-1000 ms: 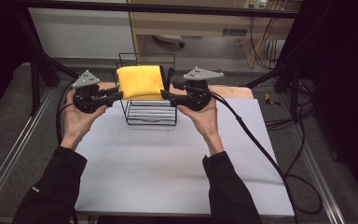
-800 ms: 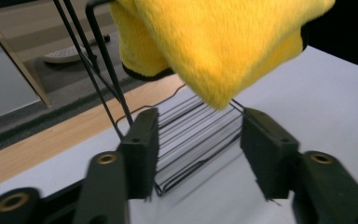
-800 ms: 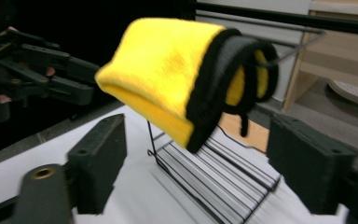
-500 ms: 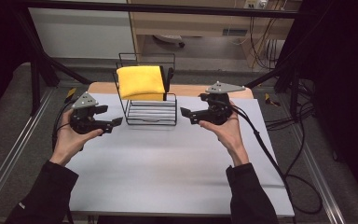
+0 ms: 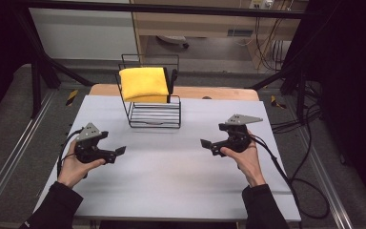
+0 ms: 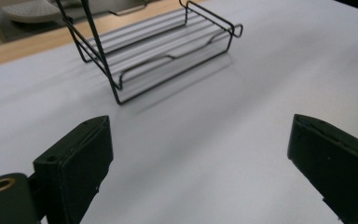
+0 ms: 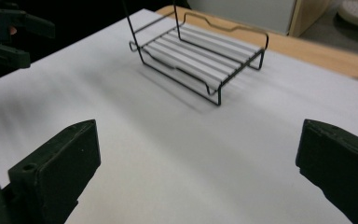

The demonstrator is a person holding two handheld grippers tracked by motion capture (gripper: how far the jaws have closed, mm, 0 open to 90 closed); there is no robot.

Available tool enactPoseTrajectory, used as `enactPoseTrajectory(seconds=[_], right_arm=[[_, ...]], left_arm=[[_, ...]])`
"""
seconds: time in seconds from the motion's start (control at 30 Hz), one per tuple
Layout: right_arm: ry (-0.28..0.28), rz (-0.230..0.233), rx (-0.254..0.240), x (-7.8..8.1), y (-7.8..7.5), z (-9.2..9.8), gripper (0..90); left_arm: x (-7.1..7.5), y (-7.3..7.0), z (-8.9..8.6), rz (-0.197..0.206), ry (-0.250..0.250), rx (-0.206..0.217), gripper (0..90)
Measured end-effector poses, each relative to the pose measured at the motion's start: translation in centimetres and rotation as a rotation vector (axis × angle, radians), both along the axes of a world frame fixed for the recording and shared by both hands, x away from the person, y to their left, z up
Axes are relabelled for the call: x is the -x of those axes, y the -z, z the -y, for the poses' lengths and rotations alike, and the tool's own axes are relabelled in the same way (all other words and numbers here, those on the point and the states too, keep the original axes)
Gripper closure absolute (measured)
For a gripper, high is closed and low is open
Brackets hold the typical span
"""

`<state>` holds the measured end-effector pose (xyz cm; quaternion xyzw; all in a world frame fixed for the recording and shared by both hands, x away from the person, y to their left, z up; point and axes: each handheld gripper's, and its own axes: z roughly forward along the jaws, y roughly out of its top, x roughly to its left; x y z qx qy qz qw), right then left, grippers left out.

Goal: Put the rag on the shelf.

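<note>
Cloth (image 5: 143, 84), yellow and folded, sits on the wire rack's (image 5: 155, 114) upper tier at the table's (image 5: 171, 191) far side, seemingly its resting place; from above, left claw (image 5: 119, 151) and right claw (image 5: 205, 143) flank it, well apart. Each claw's own view shows jaws just opened wide, nothing between them, the rack base ahead.

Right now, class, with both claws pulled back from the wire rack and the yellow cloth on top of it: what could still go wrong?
1. The yellow cloth lies over the top of the wire rack, apparently unfastened; a knock could slide it off.
2. The rack looks light, on a smooth white table; a returning claw might push it.
3. A cable trails from the open right claw across the table and could snag.
</note>
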<state>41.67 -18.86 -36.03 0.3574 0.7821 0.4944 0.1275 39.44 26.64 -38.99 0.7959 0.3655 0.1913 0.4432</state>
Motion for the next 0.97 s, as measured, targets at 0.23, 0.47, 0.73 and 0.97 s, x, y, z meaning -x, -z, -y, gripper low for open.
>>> enactPoseTrajectory(seconds=[0.23,0.47,0.73,0.97], right_arm=[[-0.002,-0.067,0.023,1.4,4.3,2.8,0.5],[0.041,-0.107,0.034,2.8,7.0,6.1,0.5],[0.044,-0.117,0.019,4.3,8.3,7.8,0.5],[0.046,-0.117,0.014,4.7,8.2,7.8,0.5]], left_arm=[[1.0,2.6,-0.8,-0.011,-0.006,-0.014,6.1],[1.8,4.0,-1.7,-0.026,0.012,-0.044,4.6],[2.1,5.1,-1.8,-0.037,0.021,-0.061,3.7],[2.4,5.3,-1.7,-0.031,0.029,-0.073,3.6]])
